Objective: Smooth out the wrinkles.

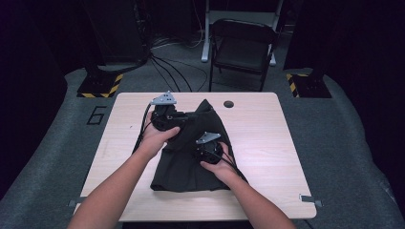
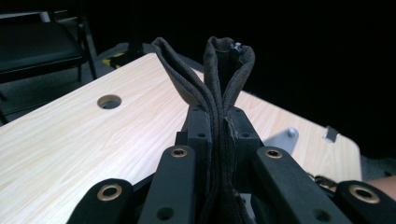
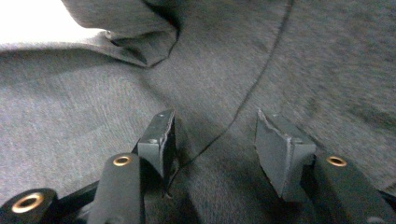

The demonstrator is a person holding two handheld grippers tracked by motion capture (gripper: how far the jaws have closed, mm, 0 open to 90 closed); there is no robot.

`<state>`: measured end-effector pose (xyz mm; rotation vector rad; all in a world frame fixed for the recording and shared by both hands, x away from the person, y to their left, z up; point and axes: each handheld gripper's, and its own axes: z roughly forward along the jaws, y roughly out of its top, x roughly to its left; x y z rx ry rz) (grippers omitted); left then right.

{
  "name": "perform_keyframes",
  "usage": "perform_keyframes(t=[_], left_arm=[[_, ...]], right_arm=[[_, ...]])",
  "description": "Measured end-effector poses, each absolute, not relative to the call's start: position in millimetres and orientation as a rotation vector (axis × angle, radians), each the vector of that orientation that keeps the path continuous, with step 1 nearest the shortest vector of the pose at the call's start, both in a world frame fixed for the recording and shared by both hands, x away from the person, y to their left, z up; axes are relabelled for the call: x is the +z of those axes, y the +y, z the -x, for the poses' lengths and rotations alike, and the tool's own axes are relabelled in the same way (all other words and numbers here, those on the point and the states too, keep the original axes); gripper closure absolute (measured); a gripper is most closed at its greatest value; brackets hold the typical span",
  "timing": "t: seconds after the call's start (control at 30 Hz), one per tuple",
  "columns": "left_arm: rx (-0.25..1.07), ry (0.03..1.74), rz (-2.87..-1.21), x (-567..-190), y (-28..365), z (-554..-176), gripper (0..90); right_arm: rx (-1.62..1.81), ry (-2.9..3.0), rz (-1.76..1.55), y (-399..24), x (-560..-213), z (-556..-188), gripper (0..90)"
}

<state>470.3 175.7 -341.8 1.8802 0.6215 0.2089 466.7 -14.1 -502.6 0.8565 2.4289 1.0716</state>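
A dark grey garment lies folded on the middle of the wooden table. My left gripper is at its far end and is shut on a bunched, folded edge of the cloth, which stands up between the jaws in the left gripper view. My right gripper points down at the middle of the garment. Its jaws stand apart, open, just over the cloth, and a seam line runs between the fingertips. Whether the tips touch the fabric I cannot tell.
A round cable hole sits in the tabletop beyond the garment. A folding chair stands behind the table, with cables on the floor. Bare wood lies to the right and left of the cloth. A clip marks the near right corner.
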Motion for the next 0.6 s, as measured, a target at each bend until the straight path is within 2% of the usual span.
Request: perform_keyframes(t=[0.13, 0.6], left_arm=[[0.202, 0.634, -1.884, -346.4, 179.9, -471.2, 82.1], [0.217, 0.650, -1.892, -351.3, 190.6, -468.9, 82.1]], right_arm=[[1.049, 2.420, -0.827, -16.2, -502.6, -465.8, 45.0], [1.103, 2.412, -0.829, -53.5, -478.4, -435.9, 45.4]])
